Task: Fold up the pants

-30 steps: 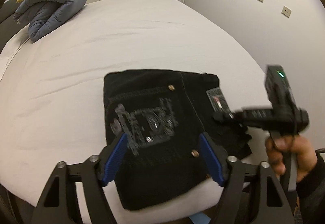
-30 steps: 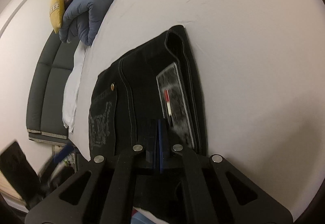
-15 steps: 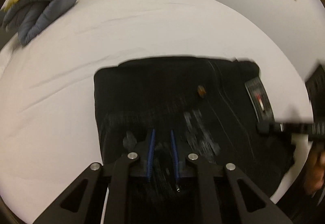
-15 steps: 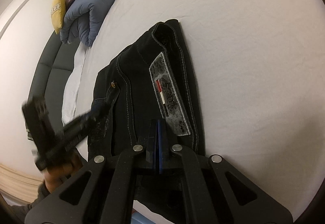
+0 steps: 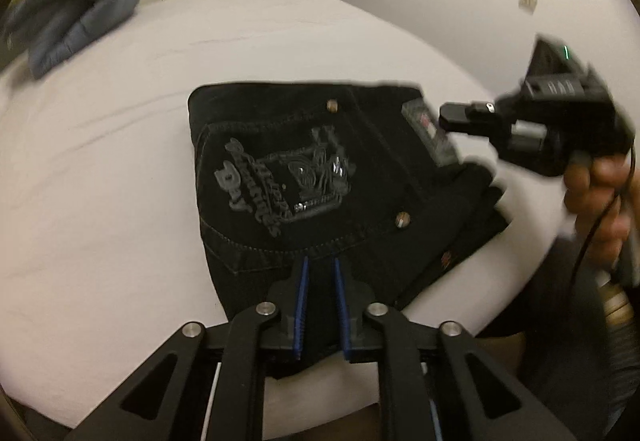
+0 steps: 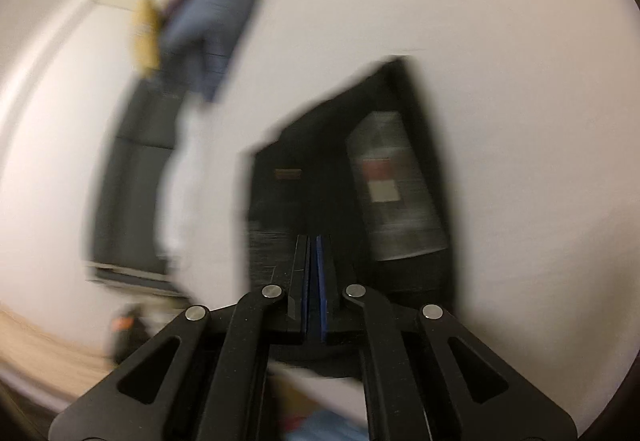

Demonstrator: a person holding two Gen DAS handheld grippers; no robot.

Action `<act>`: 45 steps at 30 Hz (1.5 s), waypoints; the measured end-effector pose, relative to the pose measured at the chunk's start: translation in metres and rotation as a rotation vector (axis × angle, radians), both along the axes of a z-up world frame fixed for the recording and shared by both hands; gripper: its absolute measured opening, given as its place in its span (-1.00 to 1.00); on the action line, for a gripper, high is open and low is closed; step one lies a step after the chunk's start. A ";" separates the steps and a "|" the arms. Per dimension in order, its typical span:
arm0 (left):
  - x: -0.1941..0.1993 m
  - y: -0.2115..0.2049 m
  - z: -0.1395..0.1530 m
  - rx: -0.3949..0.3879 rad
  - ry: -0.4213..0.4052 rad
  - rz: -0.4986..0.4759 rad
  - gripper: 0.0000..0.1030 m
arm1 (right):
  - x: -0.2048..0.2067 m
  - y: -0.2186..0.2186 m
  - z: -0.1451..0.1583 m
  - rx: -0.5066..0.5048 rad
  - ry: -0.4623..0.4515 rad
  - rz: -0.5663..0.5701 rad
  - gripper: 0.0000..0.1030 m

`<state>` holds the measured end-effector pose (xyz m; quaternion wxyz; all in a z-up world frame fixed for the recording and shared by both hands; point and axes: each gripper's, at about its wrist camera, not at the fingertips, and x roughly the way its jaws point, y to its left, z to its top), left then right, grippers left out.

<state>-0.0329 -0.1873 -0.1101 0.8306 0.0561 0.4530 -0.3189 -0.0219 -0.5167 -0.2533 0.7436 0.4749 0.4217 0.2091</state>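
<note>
Nearest in the left wrist view, the left gripper [image 5: 320,269] sits low over the near edge of the folded black pants [image 5: 320,177]. Its blue-lined fingers [image 5: 303,305] are drawn close with a narrow gap, and dark cloth fills that gap, though whether they pinch it I cannot tell. The pants lie flat on the white bed [image 5: 120,221], pocket embroidery facing up. At their right end the right gripper [image 5: 452,117] hovers, blurred, held by a hand [image 5: 600,197] partly cut off at the edge. In the heavily smeared right wrist view its fingers [image 6: 322,273] look pressed together. Farther back, a blue duvet [image 5: 76,13] lies rolled.
</note>
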 end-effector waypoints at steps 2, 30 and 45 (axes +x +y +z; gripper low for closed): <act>0.024 0.002 0.006 -0.110 0.067 -0.001 -0.46 | 0.001 0.010 0.004 0.098 -0.046 0.019 -0.95; 0.157 -0.034 -0.048 -0.359 0.353 0.014 -0.91 | 0.123 -0.016 -0.057 0.117 0.083 -0.037 -1.00; 0.059 0.002 -0.066 -0.435 0.532 -0.117 -0.97 | 0.009 0.045 -0.055 0.075 0.080 0.217 -1.00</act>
